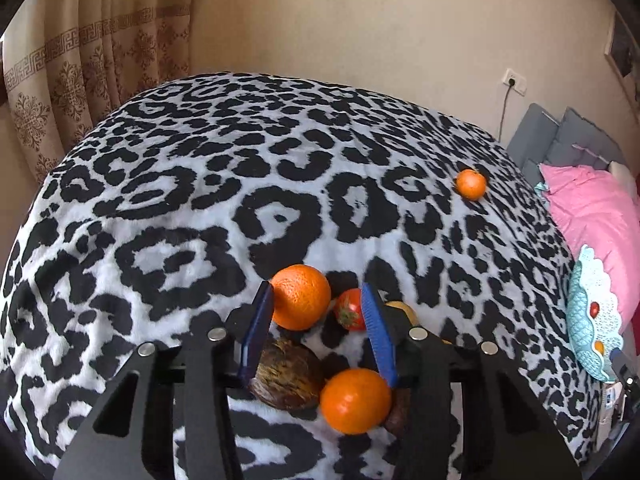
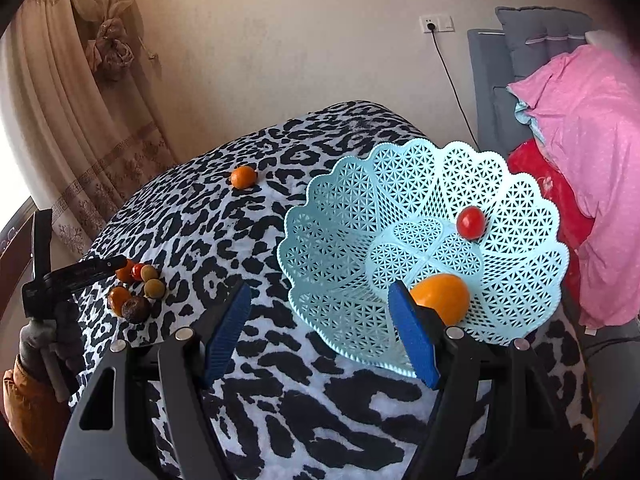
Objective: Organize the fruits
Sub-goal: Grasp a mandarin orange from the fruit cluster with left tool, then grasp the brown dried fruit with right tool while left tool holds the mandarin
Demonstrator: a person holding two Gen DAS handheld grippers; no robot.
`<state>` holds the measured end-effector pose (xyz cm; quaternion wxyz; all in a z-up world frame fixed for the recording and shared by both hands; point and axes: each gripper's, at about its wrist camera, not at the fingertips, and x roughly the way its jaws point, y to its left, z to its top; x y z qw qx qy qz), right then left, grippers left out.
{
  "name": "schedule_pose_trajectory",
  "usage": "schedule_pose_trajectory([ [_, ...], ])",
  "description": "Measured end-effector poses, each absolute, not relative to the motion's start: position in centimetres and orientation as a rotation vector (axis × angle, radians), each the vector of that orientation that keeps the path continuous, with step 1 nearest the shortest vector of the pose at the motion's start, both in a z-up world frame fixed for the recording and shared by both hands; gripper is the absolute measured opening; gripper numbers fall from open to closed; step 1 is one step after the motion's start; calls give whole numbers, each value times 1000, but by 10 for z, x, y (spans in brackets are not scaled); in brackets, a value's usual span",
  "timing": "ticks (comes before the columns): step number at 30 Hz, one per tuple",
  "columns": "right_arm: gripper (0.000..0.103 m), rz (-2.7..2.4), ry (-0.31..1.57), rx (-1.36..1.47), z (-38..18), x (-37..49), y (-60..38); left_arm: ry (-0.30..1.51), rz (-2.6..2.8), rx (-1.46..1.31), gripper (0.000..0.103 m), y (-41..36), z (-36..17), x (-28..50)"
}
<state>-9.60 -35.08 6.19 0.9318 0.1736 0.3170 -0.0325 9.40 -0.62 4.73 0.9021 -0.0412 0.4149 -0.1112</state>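
Observation:
My left gripper [image 1: 316, 300] is open over a cluster of fruit on the leopard-print blanket: a large orange [image 1: 301, 297] against its left pad, a red tomato [image 1: 349, 309], a brown fruit [image 1: 289, 376] and a nearer orange [image 1: 355, 400] below. A lone orange [image 1: 471, 184] lies far right; it also shows in the right wrist view [image 2: 243, 177]. My right gripper [image 2: 320, 304] is open and empty, in front of the light blue lattice basket [image 2: 340, 216], which holds an orange [image 2: 442, 296] and a tomato [image 2: 471, 222]. The left gripper [image 2: 88, 270] shows at the cluster there.
The blanket [image 1: 200, 200] covers a bed. A pink pillow [image 2: 580, 160] and a red one lie right of the basket, with a grey headboard [image 2: 520, 60] behind. Curtains [image 1: 80, 80] hang at the left; a wall socket with a cord [image 2: 436, 24] is on the wall.

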Motion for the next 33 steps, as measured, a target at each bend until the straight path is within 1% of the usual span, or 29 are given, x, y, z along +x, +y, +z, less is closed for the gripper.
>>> schedule_pose_trajectory([
  [11, 73, -40, 687, 320, 63, -86, -325, 912, -215, -150, 46, 11, 26, 108],
  [12, 73, -35, 689, 311, 65, -84, -320, 910, -215, -155, 44, 12, 24, 108],
  [14, 73, -20, 695, 291, 66, -81, -310, 899, -209, -160, 38, 13, 23, 108],
  [18, 73, 2, 707, 259, 67, -74, -292, 884, -225, -209, 37, 22, 24, 105],
  [26, 73, 118, 733, 216, 69, -51, -243, 798, -171, -205, 37, 33, 40, 94],
  [33, 73, 264, 813, 206, 54, -26, -196, 738, -148, -197, 37, 38, 52, 84],
])
